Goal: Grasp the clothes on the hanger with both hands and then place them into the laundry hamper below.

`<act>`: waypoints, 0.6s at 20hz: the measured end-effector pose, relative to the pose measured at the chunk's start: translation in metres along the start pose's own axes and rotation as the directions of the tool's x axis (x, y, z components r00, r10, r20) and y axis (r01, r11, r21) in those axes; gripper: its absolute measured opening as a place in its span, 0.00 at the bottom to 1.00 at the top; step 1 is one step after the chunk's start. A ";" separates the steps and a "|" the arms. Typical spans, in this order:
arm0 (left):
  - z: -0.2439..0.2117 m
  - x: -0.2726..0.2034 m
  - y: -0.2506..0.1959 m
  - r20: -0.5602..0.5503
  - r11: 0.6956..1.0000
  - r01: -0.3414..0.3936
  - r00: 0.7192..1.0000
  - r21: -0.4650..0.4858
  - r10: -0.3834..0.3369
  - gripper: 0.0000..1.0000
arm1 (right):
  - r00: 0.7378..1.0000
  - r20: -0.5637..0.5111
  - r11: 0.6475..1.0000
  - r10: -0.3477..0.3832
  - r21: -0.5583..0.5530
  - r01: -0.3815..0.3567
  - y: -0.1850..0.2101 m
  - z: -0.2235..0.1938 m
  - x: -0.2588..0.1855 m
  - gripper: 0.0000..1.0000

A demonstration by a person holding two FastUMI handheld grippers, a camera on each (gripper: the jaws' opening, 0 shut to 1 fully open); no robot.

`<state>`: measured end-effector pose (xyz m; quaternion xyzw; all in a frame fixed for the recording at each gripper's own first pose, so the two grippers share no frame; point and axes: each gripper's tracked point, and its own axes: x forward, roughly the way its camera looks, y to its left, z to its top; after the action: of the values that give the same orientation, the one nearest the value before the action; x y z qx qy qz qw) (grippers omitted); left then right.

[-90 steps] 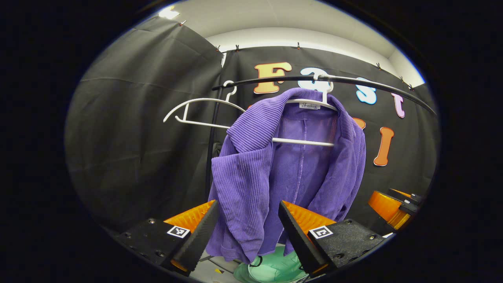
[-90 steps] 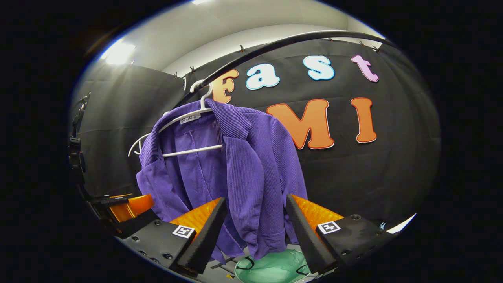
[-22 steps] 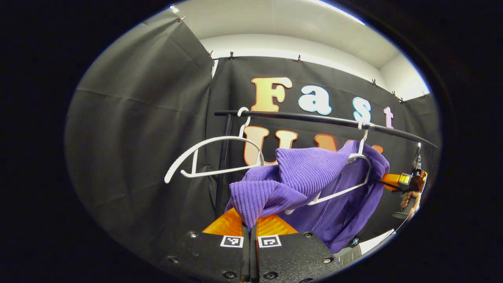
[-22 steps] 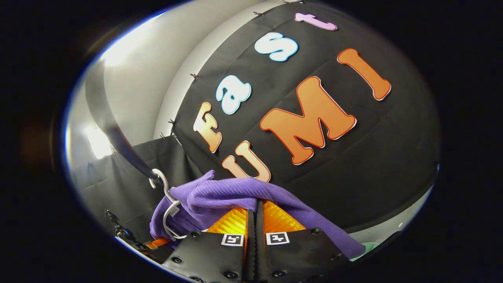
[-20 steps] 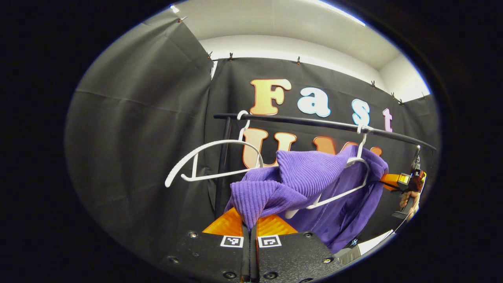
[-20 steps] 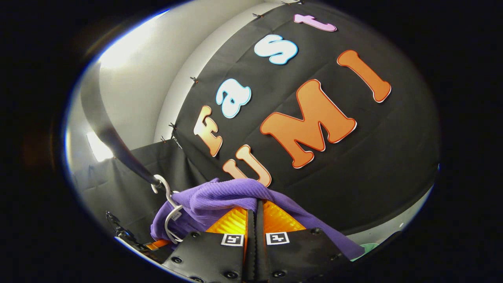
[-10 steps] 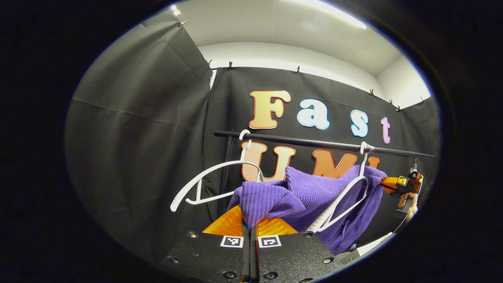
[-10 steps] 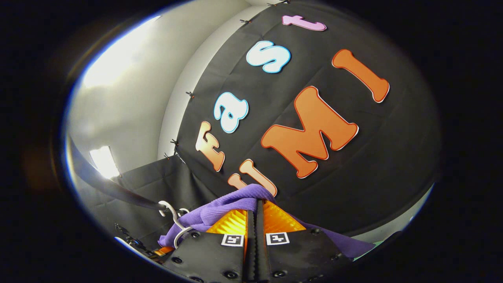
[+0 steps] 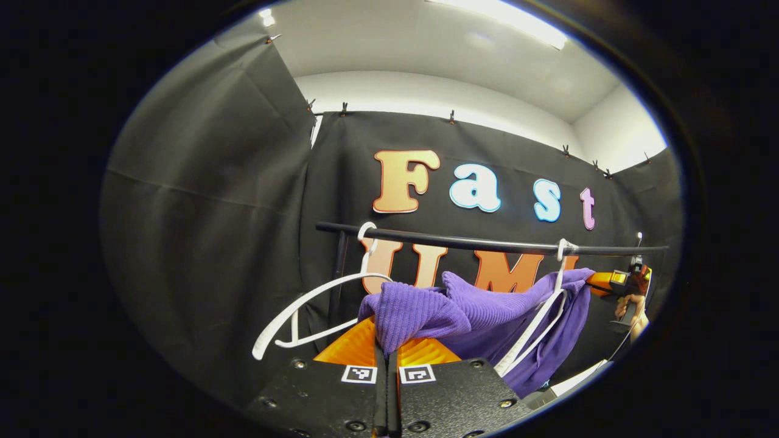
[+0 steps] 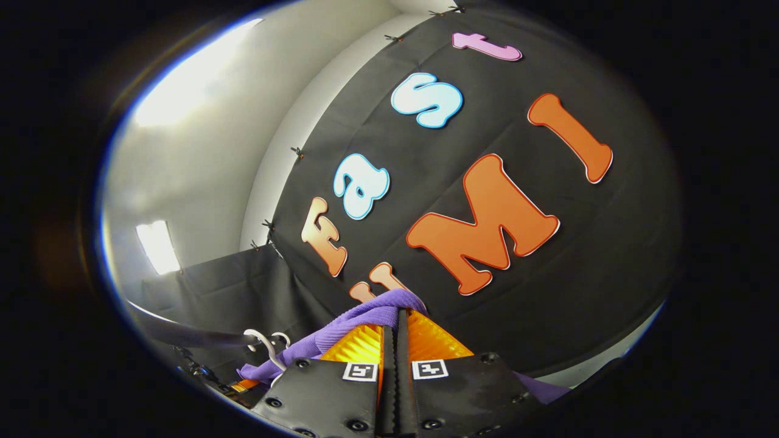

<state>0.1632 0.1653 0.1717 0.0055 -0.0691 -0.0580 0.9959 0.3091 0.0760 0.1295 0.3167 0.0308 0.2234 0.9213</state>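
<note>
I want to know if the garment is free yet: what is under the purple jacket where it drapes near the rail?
A white hanger hooked on the black rail shows beneath the purple jacket, tilted steeply. Its upper part is covered by fabric, so I cannot tell whether the jacket is off it.

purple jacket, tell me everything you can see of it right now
The purple ribbed-knit jacket is bunched and stretched sideways below the black rail. The left tool is shut on one fold; the right tool is shut on another. It is half off the white plastic hanger, which hangs tilted from the rail with cloth draped over it.
</note>
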 end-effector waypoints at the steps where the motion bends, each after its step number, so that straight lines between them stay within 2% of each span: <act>1: 0.001 0.003 -0.002 0.002 1.000 0.009 1.000 -0.003 -0.009 0.00 | 1.000 0.004 1.000 -0.007 -0.001 0.007 -0.001 0.003 0.001 0.07; 8: -0.005 0.032 -0.015 -0.019 0.998 0.054 0.998 -0.011 -0.054 0.00 | 0.999 0.028 0.999 -0.045 -0.013 0.045 -0.013 0.025 0.014 0.07; 12: -0.025 0.046 -0.026 -0.061 0.996 0.085 0.994 -0.012 -0.086 0.02 | 0.996 0.032 0.996 -0.084 -0.022 0.085 -0.034 0.029 0.016 0.07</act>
<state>0.2090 0.1347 0.1526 0.0054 -0.0378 -0.1007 0.9942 0.3426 0.0427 0.1335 0.3076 0.0272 0.1796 0.9340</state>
